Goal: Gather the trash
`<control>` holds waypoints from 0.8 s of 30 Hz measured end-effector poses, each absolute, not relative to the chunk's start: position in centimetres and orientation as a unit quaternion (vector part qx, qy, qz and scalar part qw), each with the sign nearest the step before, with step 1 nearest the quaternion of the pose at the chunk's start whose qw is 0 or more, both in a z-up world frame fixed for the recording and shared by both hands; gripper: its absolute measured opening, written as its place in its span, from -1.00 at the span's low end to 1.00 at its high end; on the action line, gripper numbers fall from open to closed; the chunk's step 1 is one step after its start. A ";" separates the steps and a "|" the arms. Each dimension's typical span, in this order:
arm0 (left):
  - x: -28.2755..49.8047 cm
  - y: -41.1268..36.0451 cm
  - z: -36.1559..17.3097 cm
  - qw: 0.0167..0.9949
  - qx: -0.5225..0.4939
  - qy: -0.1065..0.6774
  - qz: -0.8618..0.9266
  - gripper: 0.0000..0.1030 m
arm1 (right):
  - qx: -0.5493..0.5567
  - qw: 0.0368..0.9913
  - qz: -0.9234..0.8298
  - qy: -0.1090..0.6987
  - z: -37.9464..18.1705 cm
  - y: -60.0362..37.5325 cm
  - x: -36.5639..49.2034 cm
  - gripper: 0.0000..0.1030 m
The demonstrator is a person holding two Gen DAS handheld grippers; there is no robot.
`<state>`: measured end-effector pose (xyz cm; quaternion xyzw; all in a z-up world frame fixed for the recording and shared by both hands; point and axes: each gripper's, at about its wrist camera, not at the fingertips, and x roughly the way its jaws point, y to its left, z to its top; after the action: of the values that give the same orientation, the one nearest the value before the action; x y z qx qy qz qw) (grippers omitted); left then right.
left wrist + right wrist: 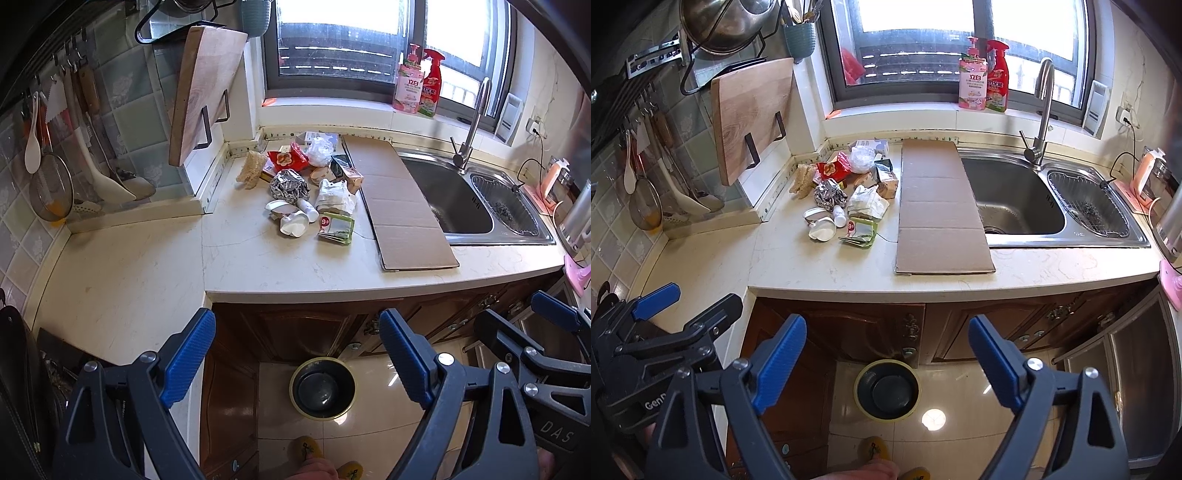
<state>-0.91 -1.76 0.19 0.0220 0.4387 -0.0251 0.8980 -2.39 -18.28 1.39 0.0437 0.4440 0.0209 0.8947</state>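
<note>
Both grippers hang side by side off the worktop's (849,273) front edge, tilted down: left gripper (297,360) and right gripper (886,360) each with fingers spread wide, holding nothing. The trash pile (846,199) lies well beyond them, left of the cardboard (942,214); the bin (886,389) sits on the floor between the fingers.
</note>
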 end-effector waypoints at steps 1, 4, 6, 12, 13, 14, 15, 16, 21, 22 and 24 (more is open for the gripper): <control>-1.0 -1.9 0.2 0.898 0.022 0.439 -0.024 0.73 | 0.043 0.895 0.022 0.444 1.4 -18.2 -2.3 0.74; -1.0 -1.5 0.7 0.898 0.019 0.438 -0.026 0.73 | 0.044 0.896 0.024 0.442 1.6 -18.1 -2.1 0.72; -0.9 -1.1 0.8 0.898 0.018 0.438 -0.027 0.73 | 0.044 0.896 0.024 0.441 1.7 -18.0 -1.9 0.72; -0.2 -0.5 0.9 0.898 0.015 0.439 -0.028 0.73 | 0.046 0.897 0.021 0.439 1.9 -17.9 -1.6 0.70; -0.2 -0.5 0.9 0.898 0.016 0.438 -0.028 0.73 | 0.046 0.897 0.020 0.438 2.0 -17.8 -1.4 0.70; -0.1 -0.4 0.9 0.898 0.015 0.438 -0.029 0.73 | 0.046 0.898 0.019 0.438 2.0 -17.8 -1.4 0.70; 0.1 -0.4 1.0 0.898 0.015 0.438 -0.030 0.73 | 0.046 0.898 0.018 0.437 2.1 -17.7 -1.3 0.70; 0.4 -0.2 1.0 0.898 0.014 0.438 -0.031 0.73 | 0.046 0.899 0.016 0.436 2.1 -17.7 -1.2 0.70; 1.3 0.2 1.0 0.899 0.018 0.435 -0.040 0.73 | 0.054 0.899 0.008 0.434 2.0 -17.6 -1.0 0.70; 1.4 0.3 0.9 0.899 0.017 0.435 -0.041 0.73 | 0.054 0.900 0.006 0.433 2.0 -17.5 -1.1 0.70; 1.6 0.5 0.8 0.899 0.016 0.435 -0.043 0.73 | 0.053 0.901 0.004 0.431 2.0 -17.4 -1.1 0.70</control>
<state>1.62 0.46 0.78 0.0161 0.4349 -0.0425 0.8993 -1.11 -17.37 1.96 0.0528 0.4314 0.0044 0.9006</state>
